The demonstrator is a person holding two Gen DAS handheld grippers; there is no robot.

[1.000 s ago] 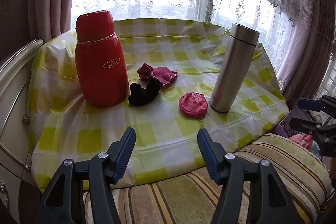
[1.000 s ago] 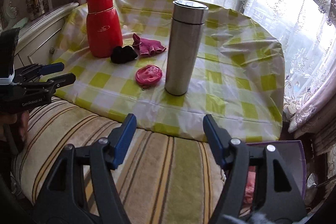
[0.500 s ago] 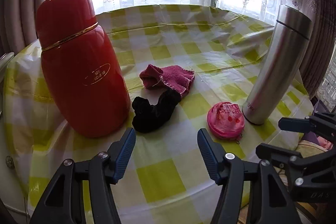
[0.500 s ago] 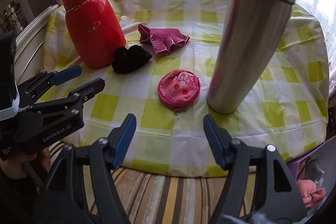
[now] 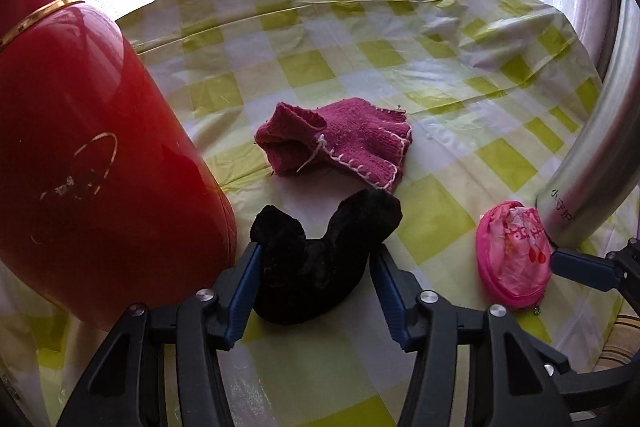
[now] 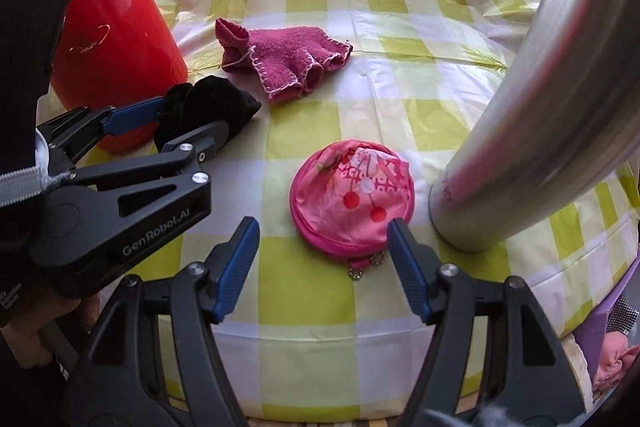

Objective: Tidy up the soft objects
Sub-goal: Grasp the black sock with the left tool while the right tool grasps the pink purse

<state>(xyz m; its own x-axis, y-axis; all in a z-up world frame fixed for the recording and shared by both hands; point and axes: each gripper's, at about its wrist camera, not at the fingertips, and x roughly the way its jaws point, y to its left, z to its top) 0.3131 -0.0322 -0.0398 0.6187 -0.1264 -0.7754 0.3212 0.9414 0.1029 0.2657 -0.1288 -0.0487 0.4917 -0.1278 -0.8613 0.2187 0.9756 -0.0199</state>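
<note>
A black fuzzy soft item (image 5: 320, 259) lies on the yellow-checked tablecloth (image 5: 360, 39). My left gripper (image 5: 316, 259) is open with its blue pads on either side of it; it shows too in the right wrist view (image 6: 176, 123). A magenta knitted glove (image 5: 344, 143) lies just behind; it also shows in the right wrist view (image 6: 288, 61). A round pink pouch (image 6: 352, 197) lies in front of my right gripper (image 6: 322, 239), which is open, its pads at the pouch's near edge. The pouch also shows in the left wrist view (image 5: 510, 255).
A red flask (image 5: 80, 163) stands close left of the black item. A tall steel flask (image 6: 552, 99) stands right of the pouch. A purple container with pink cloth (image 6: 612, 359) sits off the table's right edge. Lace curtains hang behind the table.
Both grippers moved forward onto the table. The left now straddles the black item; the right has closed in on the pink pouch. Both stay open.
</note>
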